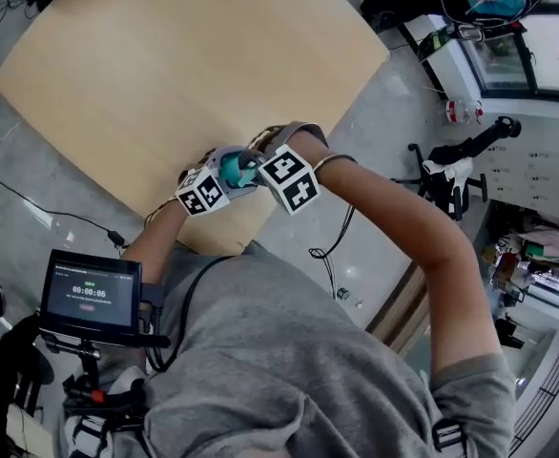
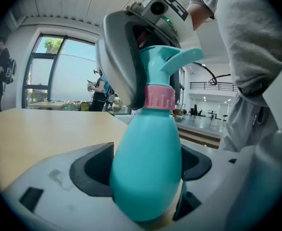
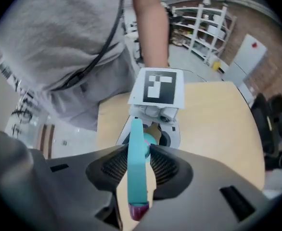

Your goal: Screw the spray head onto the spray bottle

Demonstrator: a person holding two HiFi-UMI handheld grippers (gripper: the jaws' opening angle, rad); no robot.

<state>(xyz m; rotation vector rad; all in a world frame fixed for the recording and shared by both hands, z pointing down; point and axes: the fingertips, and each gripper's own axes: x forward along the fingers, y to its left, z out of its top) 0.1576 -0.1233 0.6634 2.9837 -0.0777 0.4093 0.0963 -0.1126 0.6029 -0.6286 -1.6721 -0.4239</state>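
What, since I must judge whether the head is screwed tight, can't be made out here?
- Threads: left gripper view, pink collar covers them.
- Collar joint: right gripper view, spray head blocks it.
- Spray bottle: head view, too small, mostly hidden between the marker cubes.

The teal spray bottle (image 2: 146,167) is held aloft, teal spray head (image 2: 169,64) seemingly seated on its pink collar (image 2: 159,97)

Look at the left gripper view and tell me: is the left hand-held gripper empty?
No, a teal bottle sits clamped between the padded jaws of the left hand-held gripper.
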